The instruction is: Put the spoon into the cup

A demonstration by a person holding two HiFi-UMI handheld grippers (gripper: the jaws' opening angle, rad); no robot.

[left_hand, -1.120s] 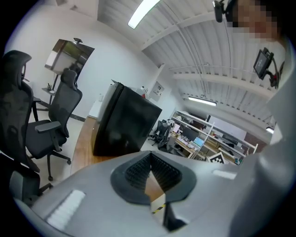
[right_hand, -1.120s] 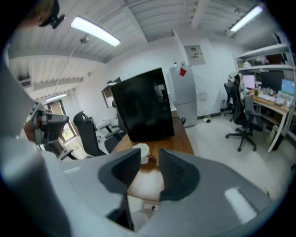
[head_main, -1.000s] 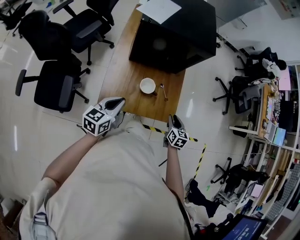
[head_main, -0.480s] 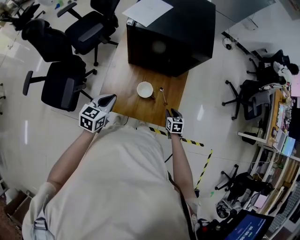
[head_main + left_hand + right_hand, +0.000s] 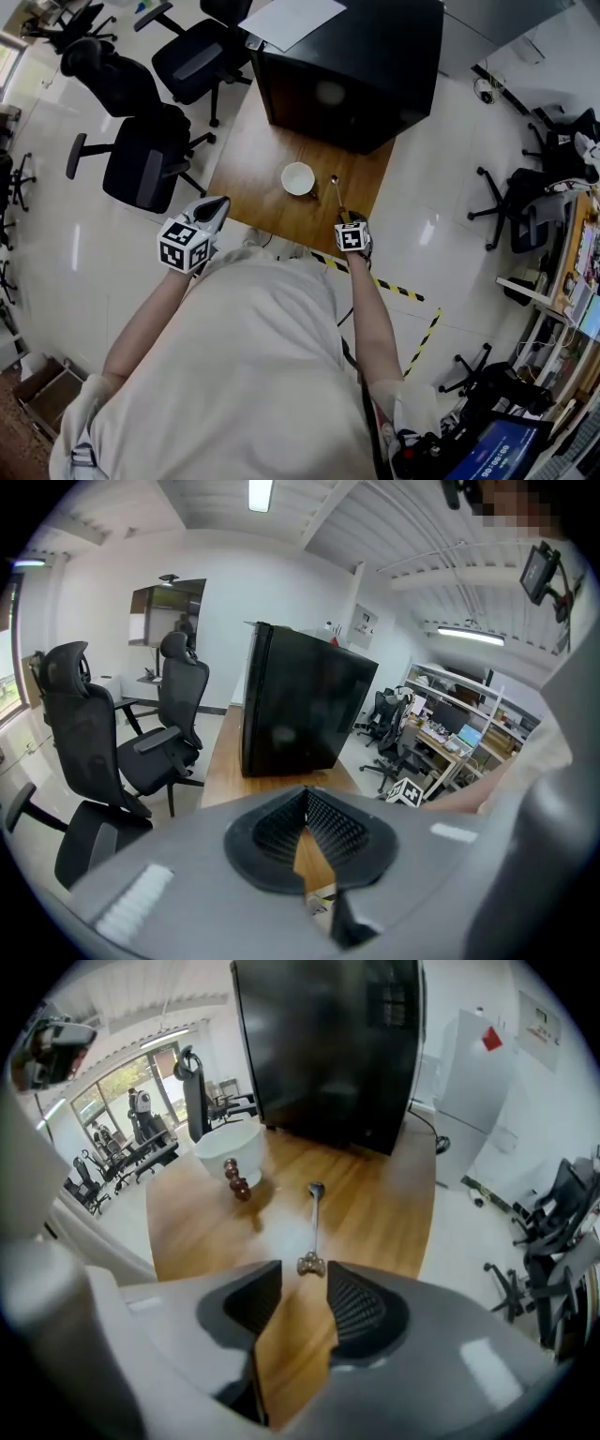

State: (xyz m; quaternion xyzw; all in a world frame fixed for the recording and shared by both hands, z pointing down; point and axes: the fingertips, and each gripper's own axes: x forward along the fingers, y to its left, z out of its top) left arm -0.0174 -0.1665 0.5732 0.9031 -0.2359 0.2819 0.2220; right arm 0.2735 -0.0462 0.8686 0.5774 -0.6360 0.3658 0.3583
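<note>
A white cup (image 5: 298, 178) with a brown beaded handle (image 5: 236, 1178) stands on the wooden table (image 5: 253, 159). Just right of it lies a metal spoon (image 5: 336, 190), with its handle end toward me. My right gripper (image 5: 345, 219) points steeply down at the table's near edge. In the right gripper view the spoon (image 5: 314, 1221) lies just ahead of this gripper (image 5: 305, 1276), whose jaws are opening; only bare wood shows between them. My left gripper (image 5: 214, 212) hovers off the table's near-left corner with nothing in it. In the left gripper view this gripper's (image 5: 307, 795) fingertips meet.
A big black box (image 5: 352, 66) fills the table's far end, with a white sheet (image 5: 286, 17) on top. Black office chairs (image 5: 141, 159) stand left of the table. Yellow-black floor tape (image 5: 394, 286) runs under the near edge. More chairs and desks are at the right.
My right gripper has dropped and moved forward to the spoon's handle end, tilting downward. The left gripper has barely shifted.
</note>
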